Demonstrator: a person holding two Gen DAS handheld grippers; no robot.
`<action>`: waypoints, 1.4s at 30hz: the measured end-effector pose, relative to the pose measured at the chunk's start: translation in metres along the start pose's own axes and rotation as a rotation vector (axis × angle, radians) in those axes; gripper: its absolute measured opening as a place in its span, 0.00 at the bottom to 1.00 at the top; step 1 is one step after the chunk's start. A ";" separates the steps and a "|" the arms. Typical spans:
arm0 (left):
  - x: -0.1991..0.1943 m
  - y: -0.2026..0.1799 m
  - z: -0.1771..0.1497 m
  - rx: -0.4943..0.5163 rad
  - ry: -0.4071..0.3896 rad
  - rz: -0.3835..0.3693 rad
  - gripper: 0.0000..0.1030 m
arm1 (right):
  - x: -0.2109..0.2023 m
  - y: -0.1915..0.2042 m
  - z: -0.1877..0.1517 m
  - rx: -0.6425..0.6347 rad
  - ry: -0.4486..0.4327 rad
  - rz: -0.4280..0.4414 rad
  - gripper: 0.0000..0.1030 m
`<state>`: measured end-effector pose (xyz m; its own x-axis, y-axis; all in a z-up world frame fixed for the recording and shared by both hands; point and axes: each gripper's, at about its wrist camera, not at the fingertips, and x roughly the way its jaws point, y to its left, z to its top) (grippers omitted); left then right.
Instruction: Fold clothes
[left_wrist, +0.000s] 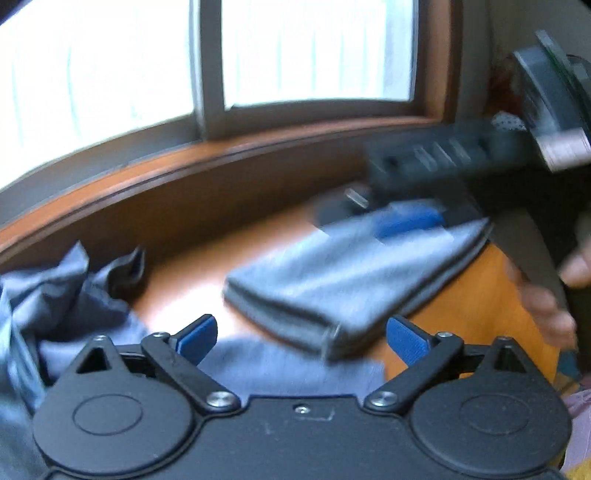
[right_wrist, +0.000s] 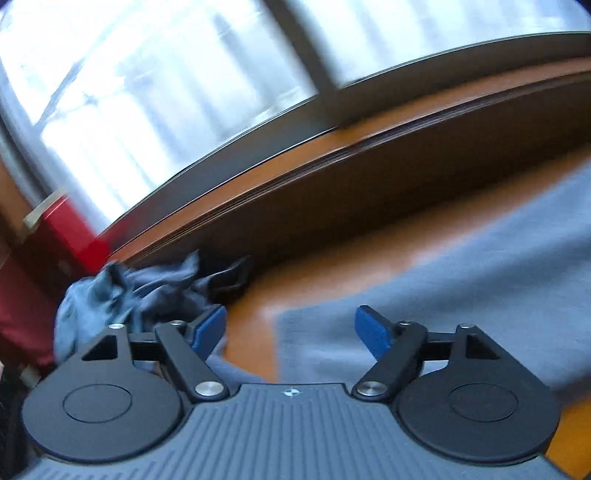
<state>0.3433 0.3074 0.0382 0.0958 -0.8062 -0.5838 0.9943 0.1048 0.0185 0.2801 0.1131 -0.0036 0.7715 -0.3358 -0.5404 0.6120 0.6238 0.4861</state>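
The left gripper (left_wrist: 301, 338) stands wide apart with nothing between its blue pads, just above the near edge of a folded grey garment (left_wrist: 343, 273) lying on the wooden table (left_wrist: 461, 295). The right gripper (right_wrist: 290, 330) (blurred) is also released, over grey cloth (right_wrist: 461, 295). A crumpled dark-grey pile (left_wrist: 66, 291) sits far left, near the window (left_wrist: 295, 55).

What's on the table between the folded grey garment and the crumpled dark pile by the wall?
Only bare wooden tabletop separates the folded grey garment from the crumpled dark pile, as the left wrist view shows.
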 end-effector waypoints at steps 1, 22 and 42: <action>0.004 -0.003 0.003 0.003 0.002 -0.007 0.96 | -0.010 -0.010 -0.002 0.033 -0.007 -0.040 0.78; 0.098 -0.192 0.077 -0.113 0.082 0.107 0.96 | -0.213 -0.184 -0.049 -0.077 -0.242 -0.387 0.78; 0.235 -0.301 0.153 -0.070 0.087 0.079 0.96 | -0.170 -0.350 0.071 -0.510 -0.117 -0.677 0.75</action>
<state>0.0733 -0.0025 0.0193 0.1665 -0.7408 -0.6507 0.9778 0.2090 0.0123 -0.0531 -0.0982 -0.0336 0.2982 -0.8039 -0.5146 0.8158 0.4945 -0.2998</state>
